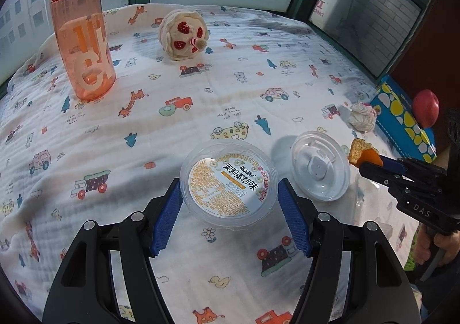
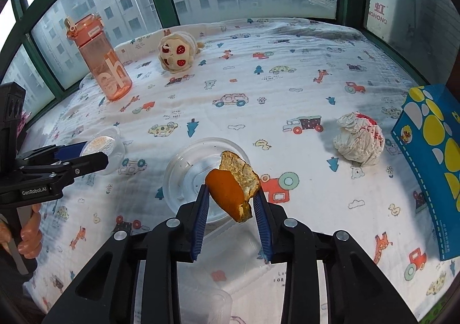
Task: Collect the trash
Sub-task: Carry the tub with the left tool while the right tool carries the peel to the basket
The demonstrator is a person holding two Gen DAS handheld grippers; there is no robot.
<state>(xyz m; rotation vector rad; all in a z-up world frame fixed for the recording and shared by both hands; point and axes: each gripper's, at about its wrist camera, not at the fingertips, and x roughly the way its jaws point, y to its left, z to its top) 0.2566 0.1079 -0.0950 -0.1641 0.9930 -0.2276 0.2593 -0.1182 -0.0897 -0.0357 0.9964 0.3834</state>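
My right gripper (image 2: 230,191) is shut on a piece of orange peel (image 2: 227,180), which hangs just above a clear round lid (image 2: 187,174) lying on the printed cloth. The same peel (image 1: 362,151) shows at the right gripper's tips (image 1: 371,161) in the left wrist view. My left gripper (image 1: 230,184) has its blue pads against both sides of a sealed clear cup with a printed label (image 1: 228,183). The cup rests on the cloth. A crumpled white tissue with red marks (image 2: 359,140) lies to the right, apart from both grippers.
An orange water bottle (image 2: 100,62) and a plush toy (image 2: 175,51) stand at the back by the window. A blue box with yellow dots (image 2: 431,166) borders the right edge. A clear plastic container (image 2: 207,306) sits under the right gripper. A person's hand (image 2: 28,237) holds the left gripper's handle.
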